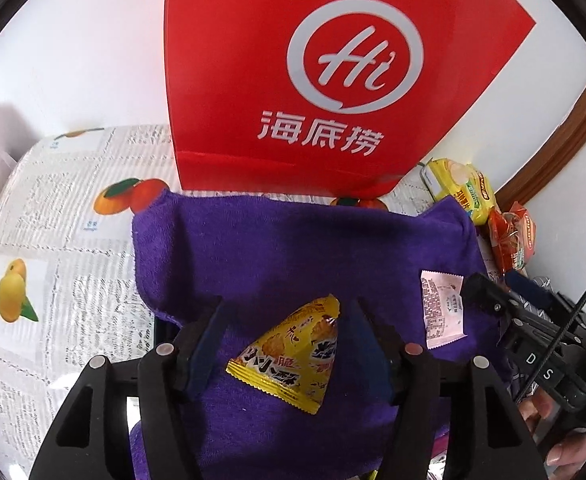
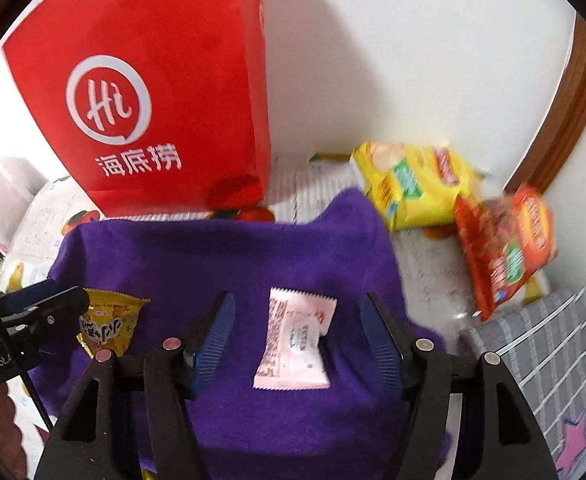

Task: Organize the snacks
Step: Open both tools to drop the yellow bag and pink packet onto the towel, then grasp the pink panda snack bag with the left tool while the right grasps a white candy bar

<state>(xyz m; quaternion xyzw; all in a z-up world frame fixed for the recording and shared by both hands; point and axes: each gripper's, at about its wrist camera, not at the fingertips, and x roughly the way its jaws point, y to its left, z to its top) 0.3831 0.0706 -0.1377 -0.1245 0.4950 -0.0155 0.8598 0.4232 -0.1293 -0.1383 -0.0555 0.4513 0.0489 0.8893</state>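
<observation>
A yellow triangular snack packet (image 1: 289,354) lies on a purple towel (image 1: 293,240), between the spread fingers of my open left gripper (image 1: 287,312). A pink snack packet (image 1: 441,308) lies to its right on the towel. In the right wrist view the pink packet (image 2: 295,344) lies between the spread fingers of my open right gripper (image 2: 297,312), and the yellow packet (image 2: 109,322) sits left on the towel (image 2: 233,256), partly hidden by the left gripper. A red paper bag (image 1: 333,80) stands upright behind the towel, also in the right wrist view (image 2: 153,100).
A yellow chip bag (image 2: 413,182) and a red chip bag (image 2: 505,244) lie at the right by the white wall. A fruit-print newspaper cloth (image 1: 53,240) covers the table. A grey checked cloth (image 2: 545,352) lies at the right.
</observation>
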